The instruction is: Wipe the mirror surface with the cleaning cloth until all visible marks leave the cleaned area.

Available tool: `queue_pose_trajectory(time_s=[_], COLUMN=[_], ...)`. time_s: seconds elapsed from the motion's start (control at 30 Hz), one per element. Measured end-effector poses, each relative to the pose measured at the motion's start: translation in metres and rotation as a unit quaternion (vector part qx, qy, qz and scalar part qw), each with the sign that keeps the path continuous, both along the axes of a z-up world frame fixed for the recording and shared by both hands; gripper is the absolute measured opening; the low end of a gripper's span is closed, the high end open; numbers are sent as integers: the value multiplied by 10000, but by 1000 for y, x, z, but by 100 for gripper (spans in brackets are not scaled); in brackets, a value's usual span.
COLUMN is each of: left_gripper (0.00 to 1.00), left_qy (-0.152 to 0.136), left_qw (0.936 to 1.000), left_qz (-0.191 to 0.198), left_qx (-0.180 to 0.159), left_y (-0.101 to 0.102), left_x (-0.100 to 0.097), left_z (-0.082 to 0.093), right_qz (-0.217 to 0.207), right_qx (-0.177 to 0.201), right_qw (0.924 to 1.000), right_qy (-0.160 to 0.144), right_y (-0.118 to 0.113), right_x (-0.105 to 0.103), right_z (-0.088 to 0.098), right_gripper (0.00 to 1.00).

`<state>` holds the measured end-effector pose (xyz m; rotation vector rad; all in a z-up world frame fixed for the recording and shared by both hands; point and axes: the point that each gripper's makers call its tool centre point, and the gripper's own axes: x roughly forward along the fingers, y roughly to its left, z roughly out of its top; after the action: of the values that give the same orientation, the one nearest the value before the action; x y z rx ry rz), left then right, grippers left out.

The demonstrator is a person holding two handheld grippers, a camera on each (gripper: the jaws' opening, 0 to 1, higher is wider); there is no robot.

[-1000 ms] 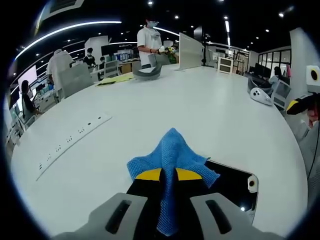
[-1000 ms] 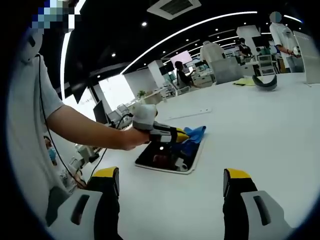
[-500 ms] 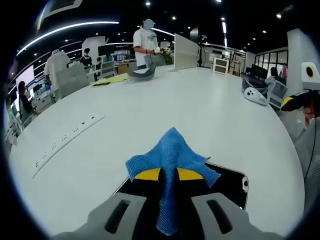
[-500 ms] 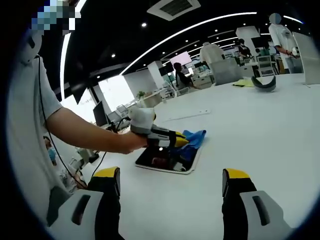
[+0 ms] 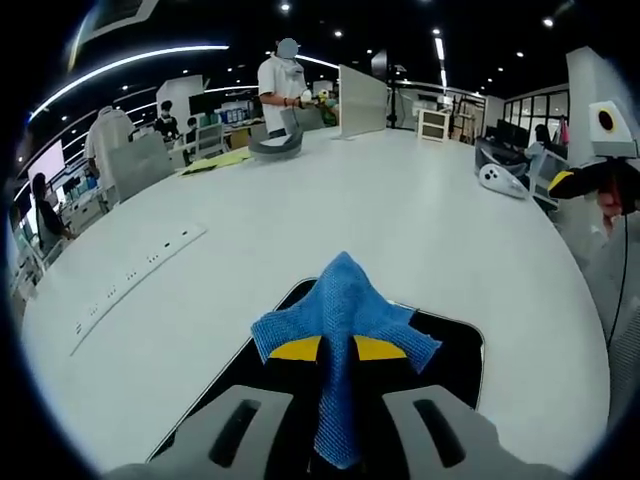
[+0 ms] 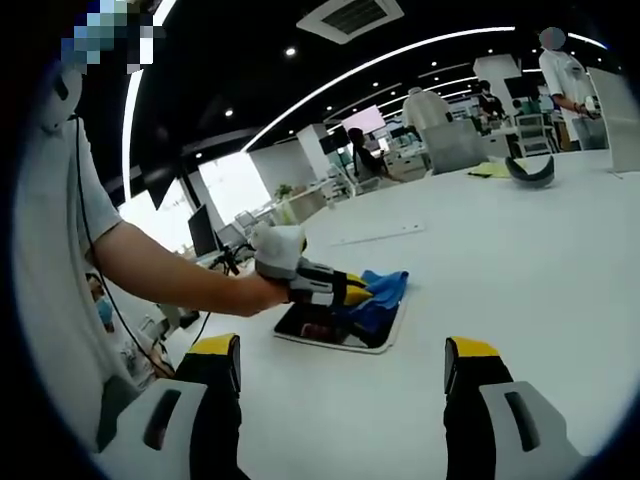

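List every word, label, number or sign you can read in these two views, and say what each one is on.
None can be read.
Strip set in the table: small dark marks, too small to tell as text.
Yellow sheets at the far side of the table: no print legible.
Far wall screen: bright and blurred, nothing readable.
Blue cloth, mirror, left gripper and right gripper: no lettering seen.

This is a large open-plan office: a broad white counter (image 5: pixel 420 220) with an inset power-socket strip (image 5: pixel 135 275), rows of desks with monitors (image 6: pixel 203 228) and office chairs (image 5: pixel 140 160), a dark ceiling with linear lights (image 6: pixel 400 55), and several people (image 5: pixel 280 85) standing at workstations.
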<state>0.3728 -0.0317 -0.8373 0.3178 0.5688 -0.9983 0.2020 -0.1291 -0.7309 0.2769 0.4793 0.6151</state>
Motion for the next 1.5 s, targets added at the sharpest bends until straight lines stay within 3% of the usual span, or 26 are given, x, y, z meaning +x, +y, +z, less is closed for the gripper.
queue_pose_trajectory(time_s=[1.07, 1.5], left_gripper=[10, 11], left_qy=[-84, -158], left_qw=[9999, 9996], left_qz=[78, 236], left_qx=[40, 83], left_y=[28, 55], left_x=[-4, -10], left_z=[-1, 1], right_qz=[138, 210], right_qx=[-59, -89], right_qw=[9999, 9997], right_qy=[-1, -42], right_y=[7, 14], right_x=[8, 8], right_z=[2, 3], right_gripper=[82, 82])
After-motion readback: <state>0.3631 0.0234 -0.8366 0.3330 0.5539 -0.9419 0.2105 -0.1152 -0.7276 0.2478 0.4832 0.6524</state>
